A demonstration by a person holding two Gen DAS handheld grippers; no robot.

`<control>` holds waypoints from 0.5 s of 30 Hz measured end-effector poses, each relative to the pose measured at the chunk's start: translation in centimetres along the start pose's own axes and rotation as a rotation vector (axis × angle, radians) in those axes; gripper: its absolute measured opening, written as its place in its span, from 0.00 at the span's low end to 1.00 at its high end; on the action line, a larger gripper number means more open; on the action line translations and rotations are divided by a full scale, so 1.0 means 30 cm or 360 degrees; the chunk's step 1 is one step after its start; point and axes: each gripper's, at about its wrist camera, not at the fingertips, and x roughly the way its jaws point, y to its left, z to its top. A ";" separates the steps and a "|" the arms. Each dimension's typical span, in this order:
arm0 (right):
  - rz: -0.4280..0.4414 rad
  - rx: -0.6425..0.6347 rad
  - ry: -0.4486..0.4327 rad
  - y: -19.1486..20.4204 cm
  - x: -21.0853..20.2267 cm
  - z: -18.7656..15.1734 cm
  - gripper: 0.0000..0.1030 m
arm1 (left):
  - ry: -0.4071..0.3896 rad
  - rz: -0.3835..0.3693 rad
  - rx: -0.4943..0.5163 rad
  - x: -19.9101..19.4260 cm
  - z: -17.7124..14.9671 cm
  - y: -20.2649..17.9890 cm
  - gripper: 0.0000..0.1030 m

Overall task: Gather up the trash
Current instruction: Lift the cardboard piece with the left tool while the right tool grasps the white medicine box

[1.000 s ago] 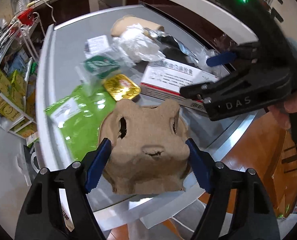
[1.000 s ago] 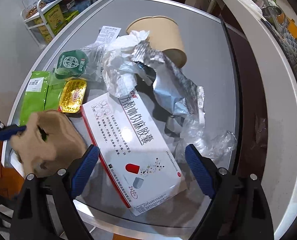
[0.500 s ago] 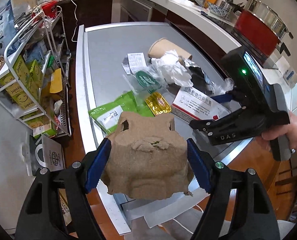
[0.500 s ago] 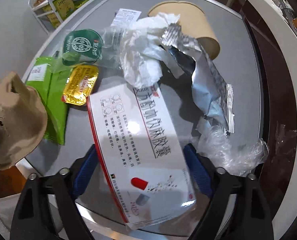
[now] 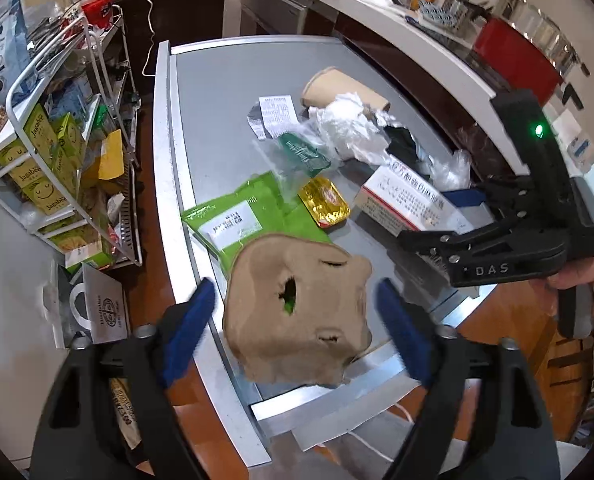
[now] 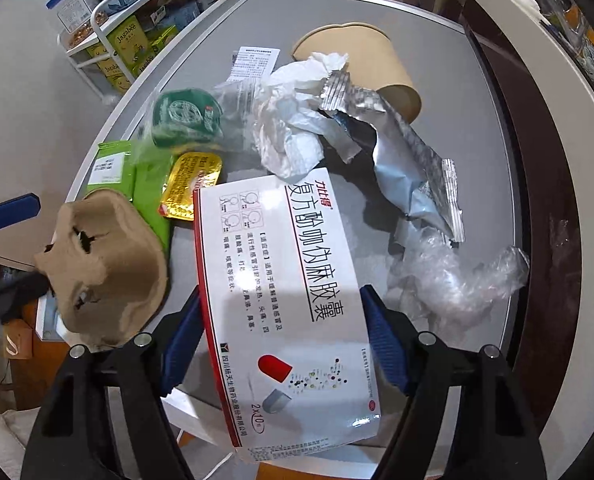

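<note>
Left gripper: jaws opening, blue pads clear of the brown pulp carton piece on both sides; the carton sits between them without touching, tilted, at the near edge of the grey table.
Right gripper: jaws closing on the white medicine box; the pads lie right at the box's long sides, and contact looks made. "DAS" is moulded on its body in the left wrist view; a green light glows on top.
Medicine box: at the table's near edge, red stripe down one side, large Chinese lettering, a red-and-grey capsule drawing, "2x10" near the bottom.
Gold foil pack: just beyond the box's far left corner; print too small to read.
Green pouch: left of the gold pack, white printed label, text unreadable.
Clear bag with green round seal: beyond the gold pack.
Crumpled white tissue: beyond the box, against the silver foil wrapper.
Clear plastic film: right of the box.
Receipt: flat, far side of the tissue.
Brown paper cup: on its side, farthest on the table.
Wire rack: off the table's left edge, holding yellow-green boxes marked "Jagabee".
</note>
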 end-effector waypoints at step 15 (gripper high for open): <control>-0.0027 0.0088 -0.0060 0.014 -0.011 -0.030 0.71 | 0.0054 0.0043 0.0086 0.101 -0.020 -0.034 0.66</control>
